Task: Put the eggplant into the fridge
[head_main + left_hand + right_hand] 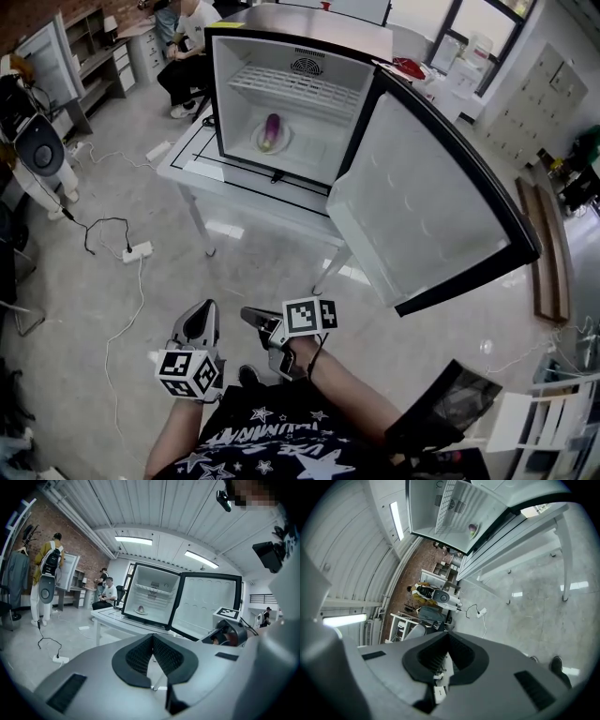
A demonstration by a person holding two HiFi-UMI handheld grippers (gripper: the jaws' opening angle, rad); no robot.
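Eggplant point(272, 131), one, apparently on plate point(257, 143), inside fridge point(232, 94).

The fridge point(440, 508) runs off the right gripper view's top edge.

Upper centre of your head view: the eggplant point(272, 131) has glossy purple skin, and the fridge point(234, 84) lining is smooth white plastic. Below, the floor point(112, 309) looks like polished grey concrete. Your left gripper point(152, 638) and right gripper point(447, 641) are matt grey plastic with black ribbed pads point(139, 656). The brick wall point(51, 522) at the left gripper view's upper left looks rough.
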